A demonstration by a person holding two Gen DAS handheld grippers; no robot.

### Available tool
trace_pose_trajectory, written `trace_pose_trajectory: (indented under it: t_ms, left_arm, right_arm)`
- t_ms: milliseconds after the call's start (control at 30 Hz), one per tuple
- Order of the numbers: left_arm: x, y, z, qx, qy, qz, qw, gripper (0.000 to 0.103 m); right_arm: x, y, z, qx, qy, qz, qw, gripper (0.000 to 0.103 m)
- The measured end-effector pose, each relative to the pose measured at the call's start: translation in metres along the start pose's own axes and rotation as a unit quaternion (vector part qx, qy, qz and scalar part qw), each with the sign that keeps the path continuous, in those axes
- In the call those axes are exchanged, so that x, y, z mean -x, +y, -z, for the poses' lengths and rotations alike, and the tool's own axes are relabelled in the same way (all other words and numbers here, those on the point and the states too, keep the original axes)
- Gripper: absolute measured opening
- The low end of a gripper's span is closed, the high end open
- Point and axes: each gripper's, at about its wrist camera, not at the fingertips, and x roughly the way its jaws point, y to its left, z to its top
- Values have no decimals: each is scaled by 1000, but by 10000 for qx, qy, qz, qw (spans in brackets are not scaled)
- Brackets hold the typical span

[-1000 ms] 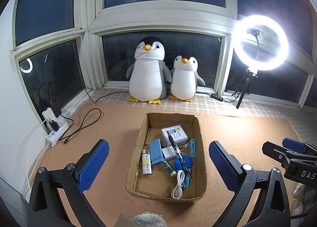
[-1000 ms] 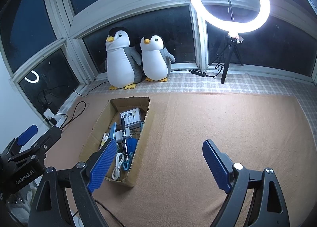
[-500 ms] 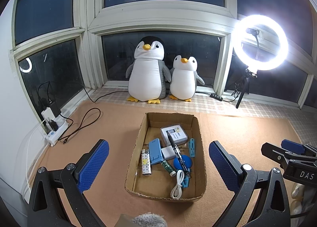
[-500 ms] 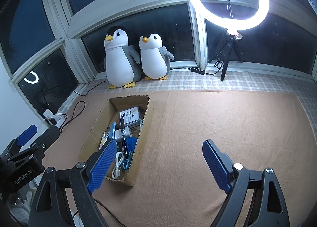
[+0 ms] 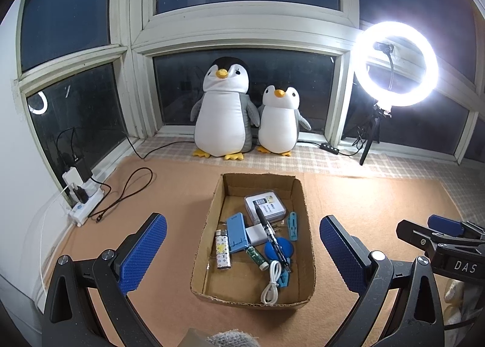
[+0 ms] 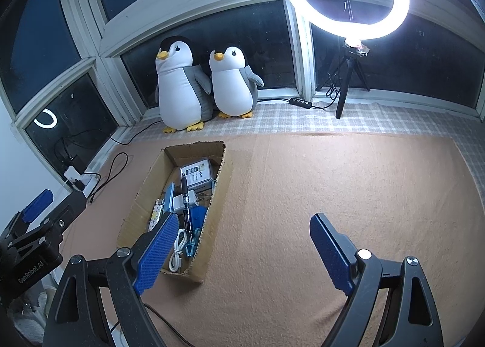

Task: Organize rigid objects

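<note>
A shallow cardboard box [image 5: 209,216] lies on the tan mat and shows in the right wrist view [image 6: 222,177] too. It holds a white case [image 5: 268,206], a black pen [image 5: 269,231], a blue stand [image 5: 238,231], a lighter [image 5: 222,248], a white cable [image 5: 271,281] and blue clips [image 5: 292,225]. My left gripper [image 5: 242,251] is open and empty, hovering above the box's near end. My right gripper [image 6: 242,251] is open and empty, over bare mat right of the box.
Two plush penguins [image 5: 224,113] stand on the sill behind the box. A lit ring light on a tripod [image 5: 395,65] stands at the back right. A power strip with cables [image 5: 83,198] lies at the left wall. Tan mat [image 6: 348,183] stretches right of the box.
Both views have shifted only slightly; the right gripper has drifted a little. Both grippers stay open and empty, and the box contents have not moved.
</note>
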Motion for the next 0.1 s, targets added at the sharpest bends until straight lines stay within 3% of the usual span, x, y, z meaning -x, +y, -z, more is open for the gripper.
trace_pose_trajectory:
  t_ms: [100]
  left_arm:
    - [-1, 0, 0, 9, 49, 10, 10000, 102]
  right_arm:
    - [-1, -2, 0, -15, 21, 6, 10000, 86]
